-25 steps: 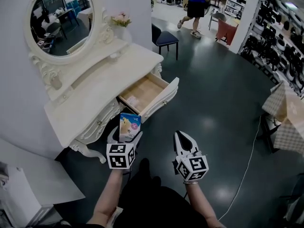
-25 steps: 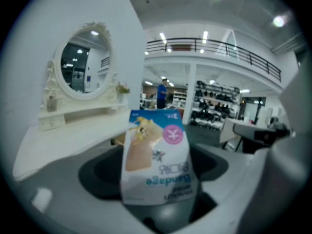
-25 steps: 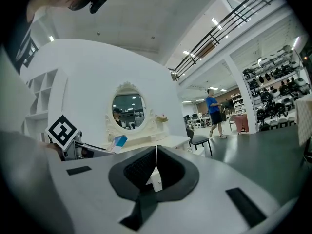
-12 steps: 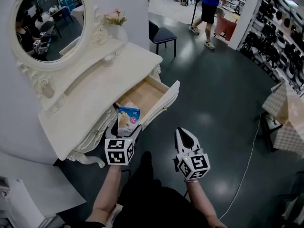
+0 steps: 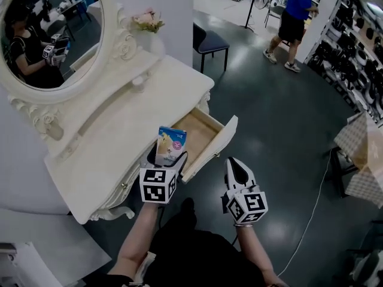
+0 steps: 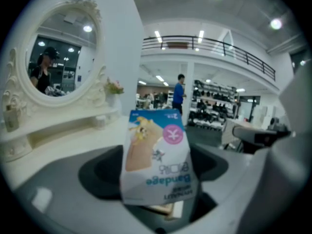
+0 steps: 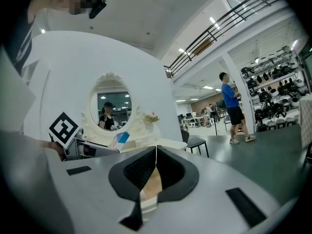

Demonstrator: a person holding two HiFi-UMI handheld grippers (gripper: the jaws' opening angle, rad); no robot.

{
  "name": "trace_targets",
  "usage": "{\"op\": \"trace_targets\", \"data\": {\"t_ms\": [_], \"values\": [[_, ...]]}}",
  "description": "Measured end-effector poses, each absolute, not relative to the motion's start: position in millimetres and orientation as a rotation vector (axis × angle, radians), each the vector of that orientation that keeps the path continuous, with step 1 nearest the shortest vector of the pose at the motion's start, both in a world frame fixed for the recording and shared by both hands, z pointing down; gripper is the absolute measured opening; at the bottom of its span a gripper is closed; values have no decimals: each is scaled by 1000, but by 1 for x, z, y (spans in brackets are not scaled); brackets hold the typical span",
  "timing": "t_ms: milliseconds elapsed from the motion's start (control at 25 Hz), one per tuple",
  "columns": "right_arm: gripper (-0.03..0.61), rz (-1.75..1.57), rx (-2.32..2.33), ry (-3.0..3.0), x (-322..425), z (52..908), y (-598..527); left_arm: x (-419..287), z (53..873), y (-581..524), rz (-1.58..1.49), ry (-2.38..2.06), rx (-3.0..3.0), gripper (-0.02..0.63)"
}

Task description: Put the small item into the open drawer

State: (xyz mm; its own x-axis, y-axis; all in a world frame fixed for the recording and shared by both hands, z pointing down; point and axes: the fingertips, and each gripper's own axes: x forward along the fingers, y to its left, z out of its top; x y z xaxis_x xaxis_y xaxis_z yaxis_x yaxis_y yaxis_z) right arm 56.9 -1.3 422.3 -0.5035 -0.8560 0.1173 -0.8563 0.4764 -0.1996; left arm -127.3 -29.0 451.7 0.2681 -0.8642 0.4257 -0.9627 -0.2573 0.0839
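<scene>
A small bandage box (image 5: 170,145), blue and white with a pink dot, stands upright between the jaws of my left gripper (image 5: 166,158), which is shut on it. The left gripper view shows the same box (image 6: 156,162) filling the space between the jaws. The box hangs just in front of the near left corner of the open wooden drawer (image 5: 200,135) of a white dressing table (image 5: 114,142). My right gripper (image 5: 237,171) is shut and holds nothing, over the dark floor to the right of the drawer; its jaws meet in the right gripper view (image 7: 156,167).
An oval mirror (image 5: 51,31) and a flower vase (image 5: 146,23) stand on the dressing table. A dark chair (image 5: 209,43) sits behind it. A person in a blue shirt (image 5: 293,23) walks at the back right. Shelves of goods (image 5: 359,58) line the right side.
My left gripper has carried the bandage box forward and up towards the open drawer. The right gripper stays shut beside it. The person in blue has walked right.
</scene>
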Motion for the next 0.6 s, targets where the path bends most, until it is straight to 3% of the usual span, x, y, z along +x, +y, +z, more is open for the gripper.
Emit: {"op": "trace_targets", "data": {"t_ms": [600], "values": [[5,349,1698,-2624,66,416,-63,-117,455,-118,465,-1575,2305,437]]}}
